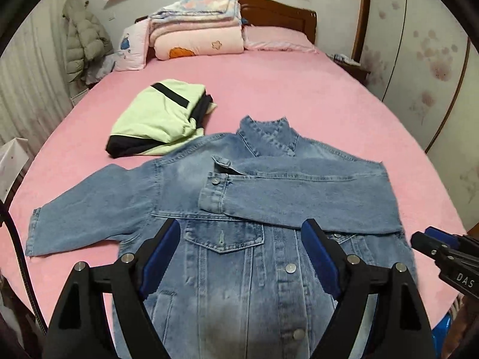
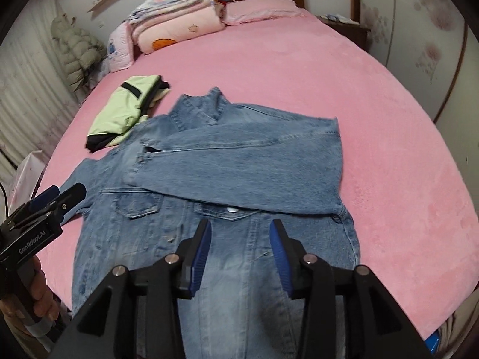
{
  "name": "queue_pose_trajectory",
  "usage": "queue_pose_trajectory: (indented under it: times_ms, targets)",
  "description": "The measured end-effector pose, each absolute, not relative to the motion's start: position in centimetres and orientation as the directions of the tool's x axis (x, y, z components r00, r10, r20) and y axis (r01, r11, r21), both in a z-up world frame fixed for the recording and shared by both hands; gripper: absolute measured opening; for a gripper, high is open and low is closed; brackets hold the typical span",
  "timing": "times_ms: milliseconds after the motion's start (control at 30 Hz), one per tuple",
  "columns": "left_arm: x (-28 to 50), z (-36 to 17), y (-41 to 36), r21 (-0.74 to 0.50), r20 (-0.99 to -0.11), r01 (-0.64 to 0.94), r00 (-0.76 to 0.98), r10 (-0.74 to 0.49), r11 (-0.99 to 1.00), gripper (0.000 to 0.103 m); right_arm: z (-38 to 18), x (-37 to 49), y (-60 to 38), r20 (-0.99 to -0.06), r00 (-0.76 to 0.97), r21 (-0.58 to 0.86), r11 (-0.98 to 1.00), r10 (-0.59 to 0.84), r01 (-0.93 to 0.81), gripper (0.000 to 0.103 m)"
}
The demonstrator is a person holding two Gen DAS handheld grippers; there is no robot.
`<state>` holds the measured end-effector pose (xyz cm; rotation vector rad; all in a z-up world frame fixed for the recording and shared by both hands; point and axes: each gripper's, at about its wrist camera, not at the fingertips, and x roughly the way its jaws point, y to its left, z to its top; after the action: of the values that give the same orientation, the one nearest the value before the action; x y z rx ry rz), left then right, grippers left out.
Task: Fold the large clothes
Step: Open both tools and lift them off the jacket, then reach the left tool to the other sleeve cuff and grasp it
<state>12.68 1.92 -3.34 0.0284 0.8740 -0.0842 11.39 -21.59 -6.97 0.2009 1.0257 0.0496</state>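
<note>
Left wrist: jacket [image 1: 227,269] spread on bed [image 1: 299,89], one sleeve [image 1: 299,191] folded across | left gripper [image 1: 239,257], right gripper [image 2: 241,257] released, empty | denim judged heavy, limp; other cuff [image 1: 34,230] to be gripped.

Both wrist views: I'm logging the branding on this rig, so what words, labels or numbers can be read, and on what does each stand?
"DAS" in white, cut off at the picture's edge: on the right gripper body, left wrist view.
"GenRobot.AI" in white: on the left gripper body, right wrist view.
Denim jacket, green garment, quilts: no readable text.
</note>
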Motion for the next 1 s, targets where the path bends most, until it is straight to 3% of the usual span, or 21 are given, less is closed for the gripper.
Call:
queue_pose_trajectory:
  times_ms: [167,567,600,633,700,1000]
  targets:
    - [10.3,-0.8,4.7,-0.036,-0.737,0.03,0.674,-0.047,0.999,0.087,-3.8,9.5,-19.0,-0.796,0.584,0.207,0.978,0.159,0.017,0.041]
    - [7.8,1.2,18.3,-0.103,-0.672,-0.08,0.74,-0.01,0.991,0.087,0.1,9.6,-12.0,-0.695,0.704,0.171,0.984,0.15,-0.041,0.041]
    - [7.6,1.0,19.8,-0.124,-0.673,-0.094,0.739,-0.014,0.988,0.087,0.1,10.0,-10.8,-0.697,0.701,0.159,0.986,0.153,-0.057,0.046]
    - [7.5,0.5,21.6,-0.144,-0.678,-0.116,0.735,-0.012,0.983,0.087,0.0,10.3,-9.8,-0.703,0.695,0.142,0.987,0.151,-0.071,0.058]
    - [7.3,-0.4,24.6,-0.162,-0.686,-0.156,0.728,0.002,0.974,0.087,-0.3,10.8,-7.6,-0.703,0.696,0.112,0.989,0.146,-0.094,0.067]
    - [7.1,-8.8,39.6,-0.282,-0.731,-0.431,0.675,0.099,0.857,0.087,-2.9,13.4,5.5,-0.69,0.696,0.016,0.965,0.199,-0.26,0.067]
